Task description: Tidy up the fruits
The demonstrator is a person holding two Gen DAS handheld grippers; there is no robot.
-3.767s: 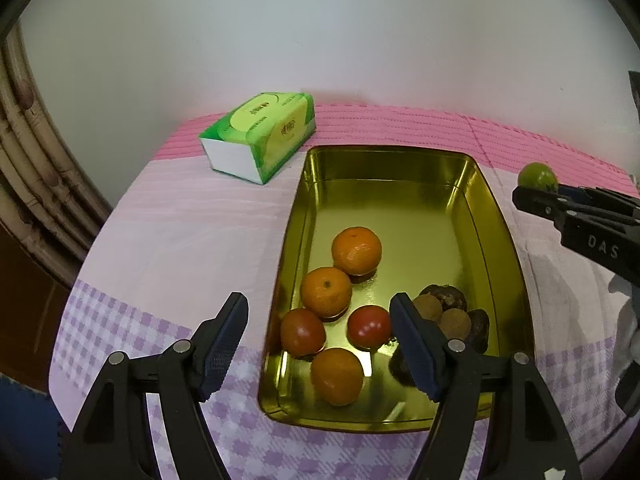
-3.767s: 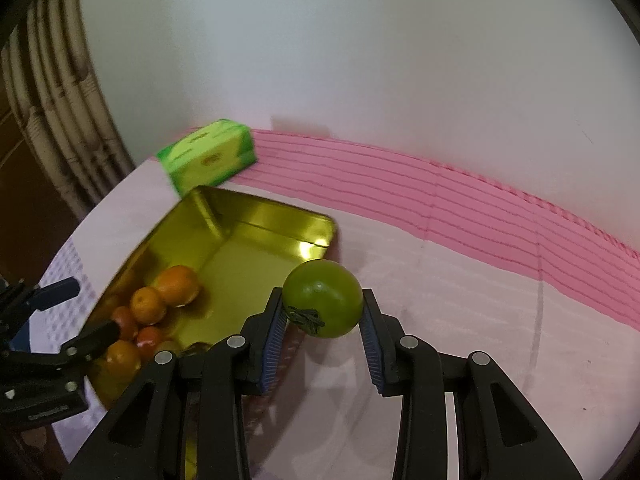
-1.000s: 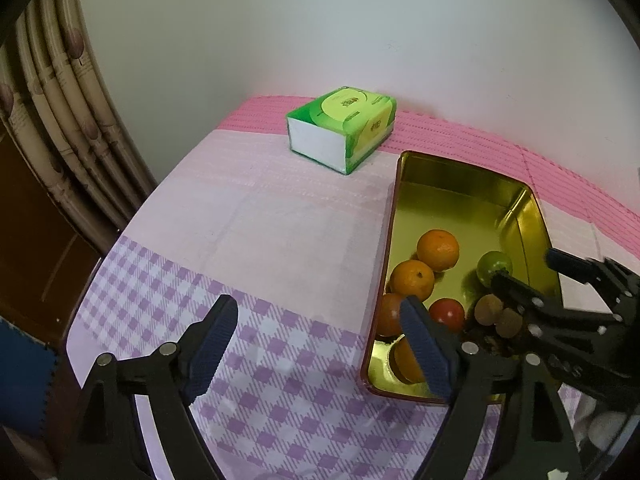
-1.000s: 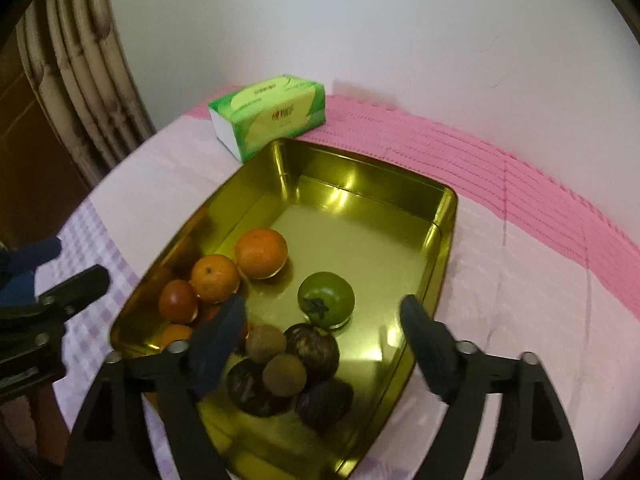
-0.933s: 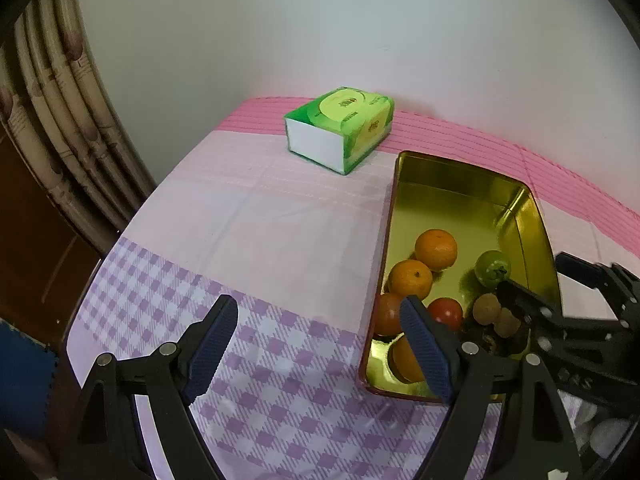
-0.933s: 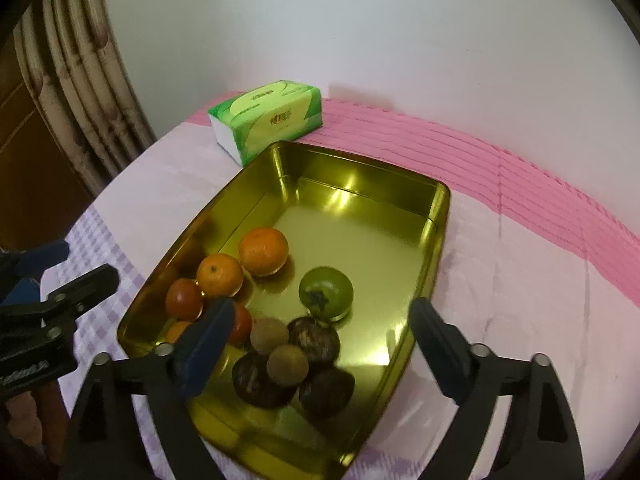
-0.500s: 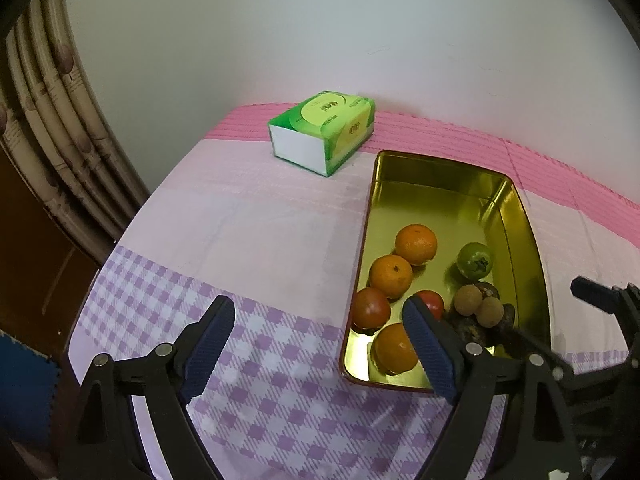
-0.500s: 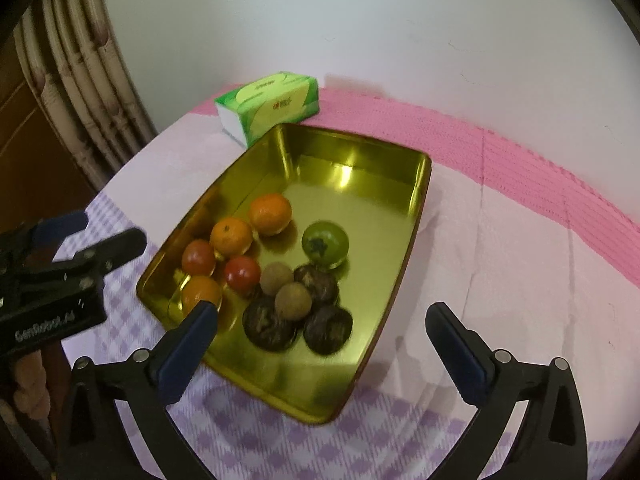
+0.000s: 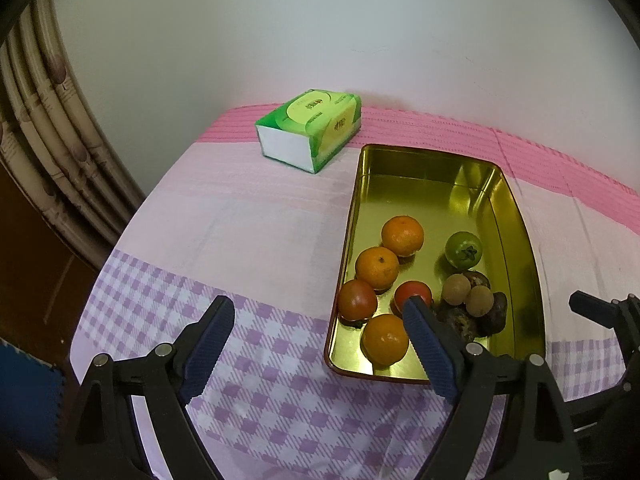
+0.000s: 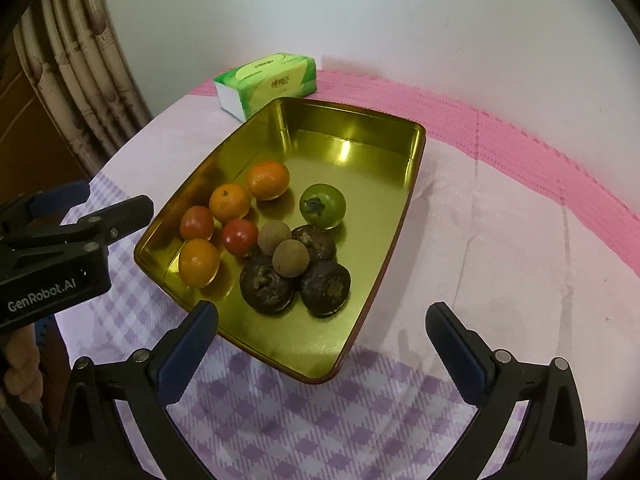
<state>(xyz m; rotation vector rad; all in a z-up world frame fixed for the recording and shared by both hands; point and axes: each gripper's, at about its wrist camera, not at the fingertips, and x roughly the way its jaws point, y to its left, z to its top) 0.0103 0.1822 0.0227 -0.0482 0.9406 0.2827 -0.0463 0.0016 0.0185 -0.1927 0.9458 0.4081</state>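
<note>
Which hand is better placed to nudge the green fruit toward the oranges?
Right, probably: the right hand-held gripper is open and faces the tray head-on; the green fruit lies just ahead.

Tray (image 10: pixel 414 148) sits on bench (image 10: pixel 500 240) w/ tissue box (image 10: pixel 266 82) just behind its far-left corner. Fruits (image 10: pixel 264 240) clustered in tray's near half; far half bare.

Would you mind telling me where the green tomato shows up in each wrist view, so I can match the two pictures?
Left wrist view: the green tomato lies right of centre, in the gold tray, beyond the brown fruits.
Right wrist view: the green tomato lies at about the centre, in the gold tray, right of the oranges.
Shared landmark: the green tissue pack beyond the tray's far corner.
</note>
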